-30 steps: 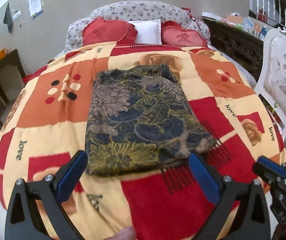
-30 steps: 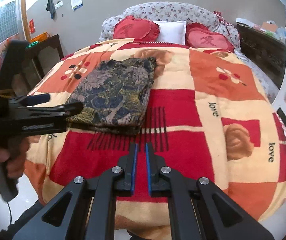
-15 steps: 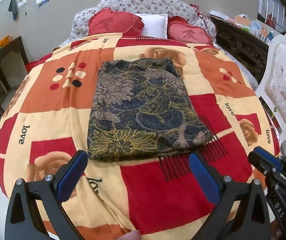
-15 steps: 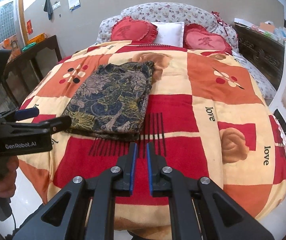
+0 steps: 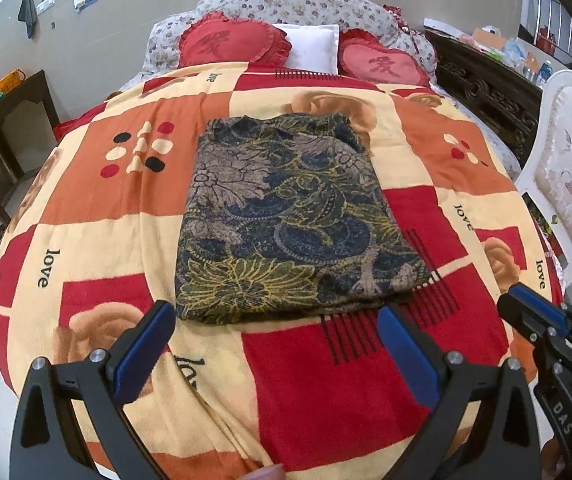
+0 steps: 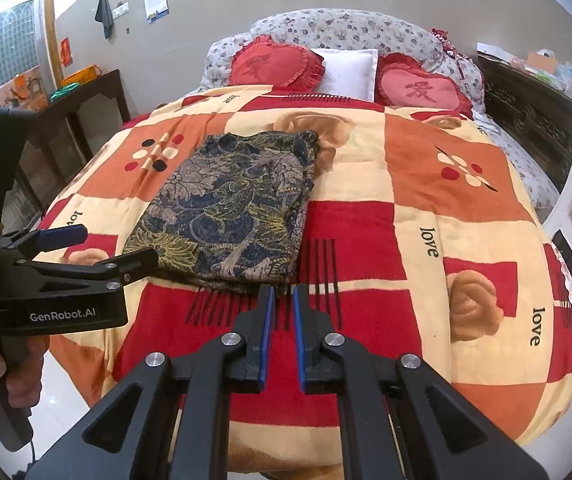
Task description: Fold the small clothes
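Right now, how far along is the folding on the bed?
Looks done: the patterned garment lies as a flat folded rectangle on the blanket. In hand: nothing; left gripper jaws wide, right gripper nearly shut, empty. Left: no other clothes visible.

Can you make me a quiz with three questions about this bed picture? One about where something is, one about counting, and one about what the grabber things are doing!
1. Where does the folded dark cloth with the yellow flower pattern lie?
A. On the checked red, orange and cream blanket
B. On the white chair
C. On the floor

2. How many red heart-shaped cushions lean at the head of the bed?
A. One
B. Two
C. Four

3. How do the jaws of the left gripper stand?
A. Shut on the cloth
B. Shut on the blanket
C. Wide open, holding nothing

Answers:
1. A, the cloth lies flat on the blanket, in front of both grippers.
2. B, one heart sits on each side of the white pillow.
3. C, its blue pads stand far apart, near the cloth's front edge.
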`<state>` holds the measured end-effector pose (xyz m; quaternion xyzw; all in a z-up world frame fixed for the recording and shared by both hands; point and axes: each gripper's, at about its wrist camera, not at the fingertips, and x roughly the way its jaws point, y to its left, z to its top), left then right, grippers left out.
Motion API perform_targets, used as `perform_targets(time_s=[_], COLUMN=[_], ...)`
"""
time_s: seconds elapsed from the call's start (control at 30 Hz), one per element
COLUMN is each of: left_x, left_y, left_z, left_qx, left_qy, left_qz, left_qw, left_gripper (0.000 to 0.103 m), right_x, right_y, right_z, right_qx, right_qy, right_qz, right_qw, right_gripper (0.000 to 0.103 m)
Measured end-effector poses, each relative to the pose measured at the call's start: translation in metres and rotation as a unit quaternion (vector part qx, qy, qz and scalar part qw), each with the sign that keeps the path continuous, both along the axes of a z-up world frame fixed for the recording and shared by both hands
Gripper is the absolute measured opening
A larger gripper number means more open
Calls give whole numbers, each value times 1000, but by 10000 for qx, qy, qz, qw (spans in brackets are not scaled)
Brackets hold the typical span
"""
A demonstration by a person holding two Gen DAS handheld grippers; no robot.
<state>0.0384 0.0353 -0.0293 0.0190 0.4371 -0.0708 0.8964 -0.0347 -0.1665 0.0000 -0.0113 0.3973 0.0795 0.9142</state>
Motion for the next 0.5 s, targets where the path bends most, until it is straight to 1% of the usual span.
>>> perform_targets(time_s=[0.1, 0.17, 0.2, 0.27, 0.4, 0.5], left_x=[-1, -3, -4, -5, -4, 0], left_y=[0, 0, 0, 0, 5, 11], left_z=[1, 2, 3, 4, 8, 10], left_qx=[7, -39, -60, -84, -137, -151], left_qy=[-44, -53, -61, -89, -116, -79], left_qz=[-21, -50, -78, -130, -62, 44], left_qw=[10000, 10000, 9999, 9998, 9998, 9998], left_gripper=[103, 103, 103, 103, 103, 103], right_x=[5, 7, 7, 9, 12, 15], right_y=[0, 0, 0, 1, 3, 5], right_z=[0, 1, 2, 4, 8, 11], right_qx=[-139, -318, -337, -260, -44, -78], right_qy=[111, 56, 24, 79, 184, 164], right_qz=[-188, -293, -288, -276, -217, -255], right_qw=[9997, 9990, 9990, 9992, 9996, 9995], right_gripper=[10, 11, 18, 24, 24, 24])
